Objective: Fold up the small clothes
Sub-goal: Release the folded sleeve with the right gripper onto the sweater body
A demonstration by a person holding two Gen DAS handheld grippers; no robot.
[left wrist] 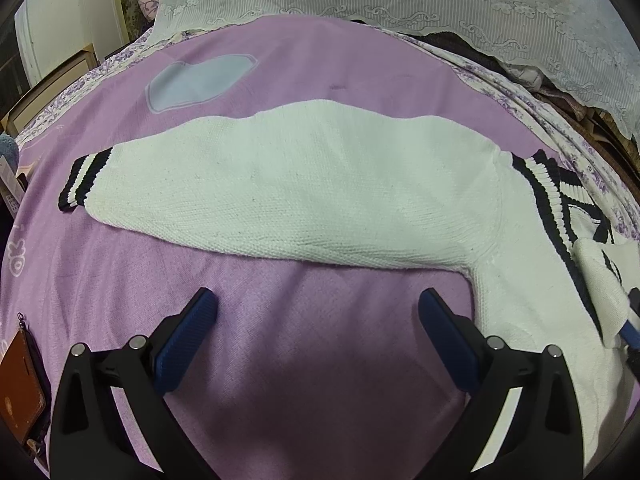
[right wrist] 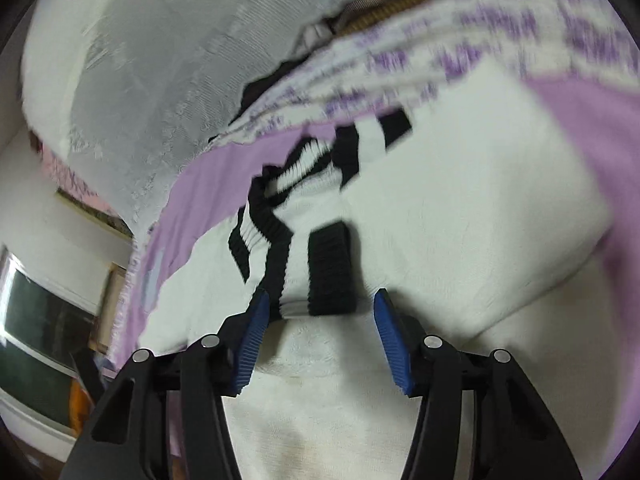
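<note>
While the white sweater (left wrist: pixel 304 188) lies spread on the purple blanket (left wrist: pixel 304 360), its sleeve stretches across just ahead of the left gripper (left wrist: pixel 318 304), fingers spread wide and holding nothing. Right gripper (right wrist: pixel 320 312) is also spread apart, with the striped cuff (right wrist: pixel 320 276) between its fingertips.

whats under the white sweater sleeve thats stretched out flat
The sleeve lies directly on the purple blanket, which shows all around it. Its striped cuff also rests on the blanket. Anything between sleeve and blanket is covered by the knit and can't be seen.
</note>
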